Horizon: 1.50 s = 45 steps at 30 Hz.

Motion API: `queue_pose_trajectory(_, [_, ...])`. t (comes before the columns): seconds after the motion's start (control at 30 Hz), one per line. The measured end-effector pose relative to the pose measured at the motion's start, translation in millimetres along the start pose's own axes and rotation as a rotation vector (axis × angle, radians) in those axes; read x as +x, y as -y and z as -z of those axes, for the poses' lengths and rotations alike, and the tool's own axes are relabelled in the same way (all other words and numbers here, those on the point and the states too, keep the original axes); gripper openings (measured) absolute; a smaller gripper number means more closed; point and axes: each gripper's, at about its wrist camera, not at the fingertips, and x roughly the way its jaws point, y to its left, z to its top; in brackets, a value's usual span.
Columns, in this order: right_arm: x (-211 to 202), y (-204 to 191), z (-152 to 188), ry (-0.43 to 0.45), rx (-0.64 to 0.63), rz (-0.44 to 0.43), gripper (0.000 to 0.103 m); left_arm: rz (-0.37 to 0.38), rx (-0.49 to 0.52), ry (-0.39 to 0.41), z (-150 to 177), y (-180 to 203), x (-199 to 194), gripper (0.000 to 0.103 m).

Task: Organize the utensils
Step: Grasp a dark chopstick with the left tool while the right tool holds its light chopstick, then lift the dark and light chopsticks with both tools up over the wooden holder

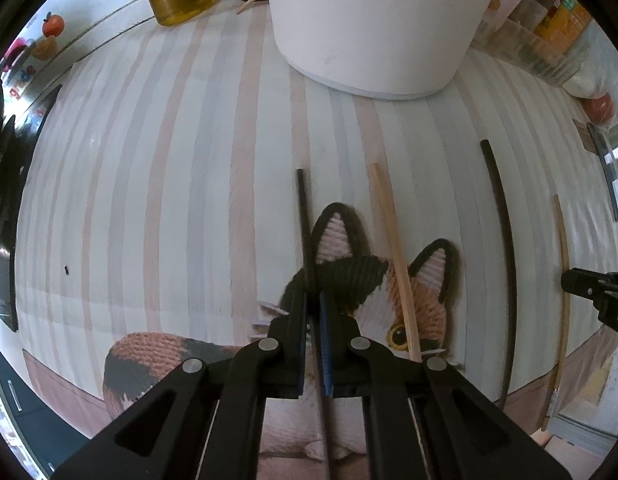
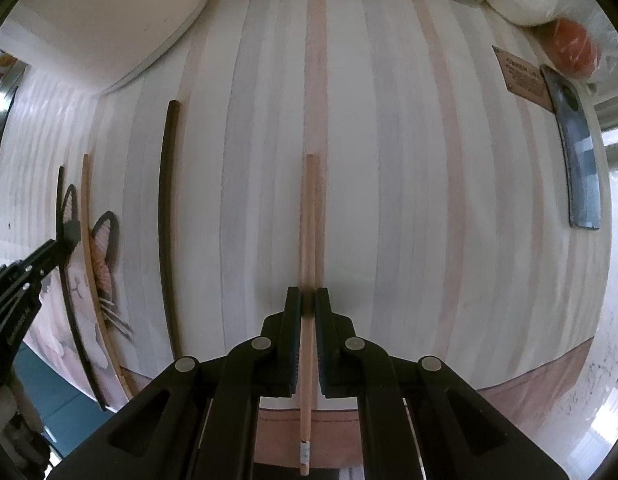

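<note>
Left gripper [image 1: 314, 300] clenched on a black chopstick [image 1: 302, 200] that runs forward between its jaws over the cat-pattern mat [image 1: 425, 300]. Right gripper [image 2: 307, 300] likewise clenched on a wooden chopstick [image 2: 309, 208]. Both sticks look light, stiff and slick, likely to pivot; a mid-length hold seems safest. Another black chopstick [image 1: 503, 220] lies to the right of the left jaws.

right tool [image 2: 308, 300] clamped on wooden chopstick [image 2: 309, 220] | striped mat [image 2: 389, 200] beneath | dark chopstick [image 2: 167, 200] left
</note>
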Motion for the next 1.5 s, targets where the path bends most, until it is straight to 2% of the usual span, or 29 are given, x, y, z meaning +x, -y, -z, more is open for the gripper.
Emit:
queue_pose_trajectory(0.2, [-9.9,2.8,13.1,0.093,0.055,-0.073,0.006,0.027,0.024,0.083,-8.1,5.2,-34.0,0.003])
queue_pose_trajectory(0.63, [-89.0,-12.2,24.1,0.368,0.045,-0.159,0.006,0.089,0.013,0.273,-22.3,-6.3,-112.8,0.003])
queue_pose_trajectory(0.97, [-151.9,-19.3,15.6,0.552,0.041,-0.205,0.006,0.126,-0.014,0.416,-39.8,-16.6,-171.6,0.003])
queue_pose_trajectory(1.27, [-205.8,-35.9,-1.5,0.679,0.010,-0.233,0.006,0.143,-0.033,0.537,-57.0,-24.1,-215.0,0.003])
queue_pose_trajectory(1.5, [-240.5,-49.4,-6.9,0.747,-0.026,-0.261,0.006,0.153,-0.044,0.596,-57.1,-30.7,-244.8,0.003])
